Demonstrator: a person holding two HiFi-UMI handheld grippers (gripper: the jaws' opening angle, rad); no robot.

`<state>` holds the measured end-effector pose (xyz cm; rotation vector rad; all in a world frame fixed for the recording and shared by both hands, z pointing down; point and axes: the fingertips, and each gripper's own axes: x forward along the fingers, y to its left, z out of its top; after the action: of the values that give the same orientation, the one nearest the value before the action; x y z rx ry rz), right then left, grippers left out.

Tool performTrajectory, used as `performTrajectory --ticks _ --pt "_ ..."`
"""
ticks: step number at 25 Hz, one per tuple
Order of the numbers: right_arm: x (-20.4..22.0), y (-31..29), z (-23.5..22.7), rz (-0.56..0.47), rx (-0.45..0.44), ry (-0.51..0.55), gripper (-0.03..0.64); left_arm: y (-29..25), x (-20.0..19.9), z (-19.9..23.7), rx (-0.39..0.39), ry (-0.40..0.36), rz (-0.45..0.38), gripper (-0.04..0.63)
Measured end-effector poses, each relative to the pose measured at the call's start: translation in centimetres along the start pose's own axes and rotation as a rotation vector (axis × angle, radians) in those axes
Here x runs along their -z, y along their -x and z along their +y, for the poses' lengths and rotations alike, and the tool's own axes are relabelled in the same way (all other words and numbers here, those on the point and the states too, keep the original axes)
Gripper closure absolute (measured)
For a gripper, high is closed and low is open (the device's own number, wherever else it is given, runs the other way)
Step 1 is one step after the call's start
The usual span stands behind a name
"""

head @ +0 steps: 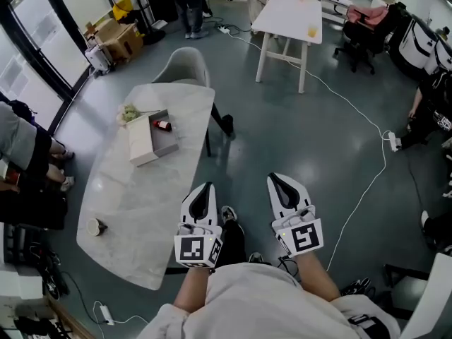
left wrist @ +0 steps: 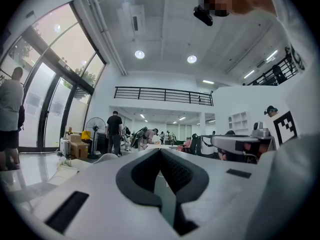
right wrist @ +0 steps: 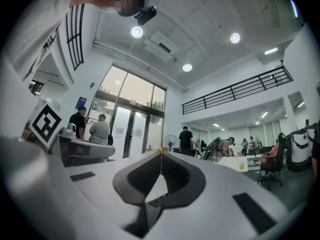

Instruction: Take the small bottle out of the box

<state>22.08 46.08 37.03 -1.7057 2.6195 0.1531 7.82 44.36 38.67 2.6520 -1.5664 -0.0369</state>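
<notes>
small bottle (head: pixel 163 125): in box (head: pixel 167 145) | box: on table (head: pixel 131 214) | round object (head: pixel 95 226): table's near end

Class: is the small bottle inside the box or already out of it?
Inside. The bottle lies on the grey floor of the open box, at its far end.

- Box (head: pixel 141 145): shallow and open, a cream half beside a grey half, lies flat on the pale marble table (head: pixel 120 210), toward 10 o'clock in the head view.
- Small bottle (head: pixel 163 125): dark with red, lies on its side at the grey half's 12 o'clock end.
</notes>
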Motion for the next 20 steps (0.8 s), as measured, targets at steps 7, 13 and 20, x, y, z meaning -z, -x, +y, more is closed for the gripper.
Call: performTrajectory --ticks 7,13,20 --pt "0.3 -10.0 -2.8 -0.007 -0.028 -0.013 0.591 -9.3 -0.9 5.5 0.018 0.011 -0.001 0.572" --pt "0.2 -19.9 -4.2 0.003 -0.056 -0.033 0.591 -17.3 -2.5 11.4 0.043 0.008 -0.003 0.572" --pt "0.3 -29.4 -5.1 -0.025 -0.082 -0.039 0.591 -23.2 -3.6 17.9 0.027 0.000 -0.019 0.572"
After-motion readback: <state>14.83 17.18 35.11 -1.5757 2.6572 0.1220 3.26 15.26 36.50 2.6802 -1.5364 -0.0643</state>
